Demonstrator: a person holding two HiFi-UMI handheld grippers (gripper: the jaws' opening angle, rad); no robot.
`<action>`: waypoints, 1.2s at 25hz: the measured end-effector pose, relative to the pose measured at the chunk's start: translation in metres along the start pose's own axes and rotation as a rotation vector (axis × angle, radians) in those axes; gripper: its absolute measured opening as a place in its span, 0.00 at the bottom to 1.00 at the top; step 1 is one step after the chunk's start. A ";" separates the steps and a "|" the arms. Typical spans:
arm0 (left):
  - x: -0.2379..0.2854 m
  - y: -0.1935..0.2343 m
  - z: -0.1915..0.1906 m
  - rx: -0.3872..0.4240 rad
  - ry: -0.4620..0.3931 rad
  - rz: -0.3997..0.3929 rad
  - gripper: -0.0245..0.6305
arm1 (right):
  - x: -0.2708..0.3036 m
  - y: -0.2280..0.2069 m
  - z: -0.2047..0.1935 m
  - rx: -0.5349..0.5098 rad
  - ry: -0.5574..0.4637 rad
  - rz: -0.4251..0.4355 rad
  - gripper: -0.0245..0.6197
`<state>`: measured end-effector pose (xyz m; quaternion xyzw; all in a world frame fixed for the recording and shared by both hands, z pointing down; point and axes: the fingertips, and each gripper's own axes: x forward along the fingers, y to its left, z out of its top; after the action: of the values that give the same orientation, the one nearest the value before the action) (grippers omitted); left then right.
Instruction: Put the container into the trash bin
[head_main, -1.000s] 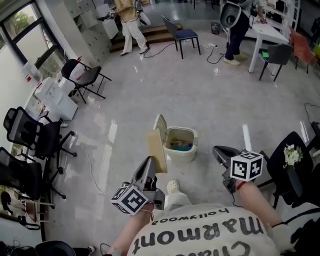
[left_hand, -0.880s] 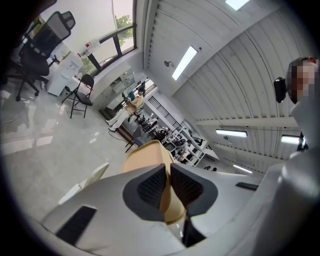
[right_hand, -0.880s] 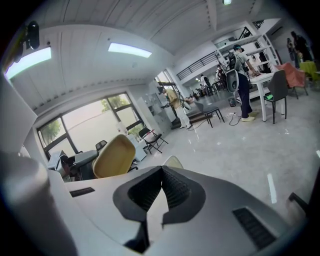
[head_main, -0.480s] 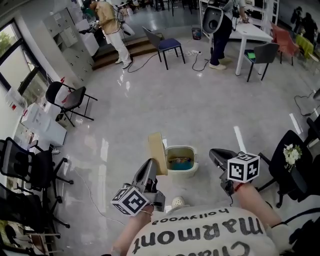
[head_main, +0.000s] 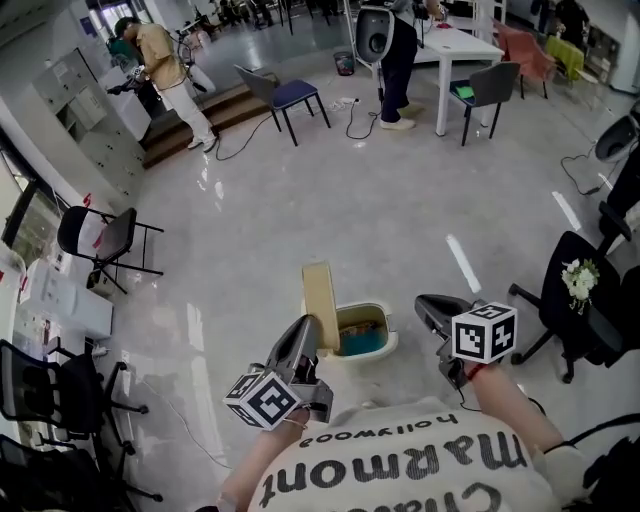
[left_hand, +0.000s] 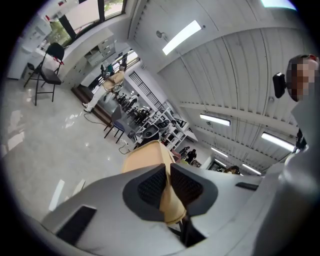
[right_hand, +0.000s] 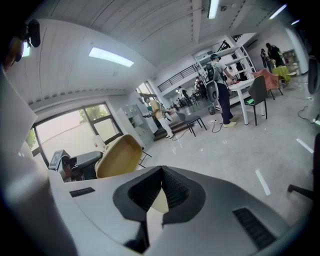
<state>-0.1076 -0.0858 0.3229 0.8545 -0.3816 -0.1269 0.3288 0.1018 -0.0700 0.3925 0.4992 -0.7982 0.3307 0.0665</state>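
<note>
A flat tan container (head_main: 322, 298) stands on edge over the left rim of the cream trash bin (head_main: 383, 344) on the floor. The bin is uncovered, with blue and brown rubbish inside. My left gripper (head_main: 307, 333) is shut on the container's lower edge. In the left gripper view the black pads (left_hand: 150, 184) pinch the tan wall (left_hand: 145, 158) of the container, with the left gripper (left_hand: 167, 173) pointing upward. My right gripper (head_main: 426, 304) is shut and holds nothing, to the right of the bin. From the right gripper (right_hand: 161, 176), the container (right_hand: 119, 155) shows at the left.
Black office chairs (head_main: 100, 240) stand at the left. A dark chair with a white flower bunch (head_main: 578, 282) is close on my right. A blue chair (head_main: 292, 97), a white table (head_main: 470, 45) and two people (head_main: 165, 70) are far back. A cable (head_main: 190, 425) lies on the floor.
The bin has come closer to me and the grippers. The tan container, still in my left gripper, now overlaps the bin's left rim. My right gripper stays shut.
</note>
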 end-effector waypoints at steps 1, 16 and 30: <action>0.004 0.002 -0.001 -0.005 0.006 -0.003 0.08 | 0.001 -0.003 -0.002 0.008 0.004 -0.008 0.04; 0.079 0.031 0.003 -0.059 -0.006 0.074 0.07 | 0.069 -0.060 0.027 0.039 0.125 0.062 0.04; 0.173 0.109 -0.034 -0.115 -0.047 0.327 0.07 | 0.225 -0.105 0.037 -0.026 0.424 0.327 0.04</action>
<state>-0.0370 -0.2510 0.4262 0.7577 -0.5150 -0.1133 0.3845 0.0875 -0.2912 0.5101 0.2825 -0.8405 0.4240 0.1841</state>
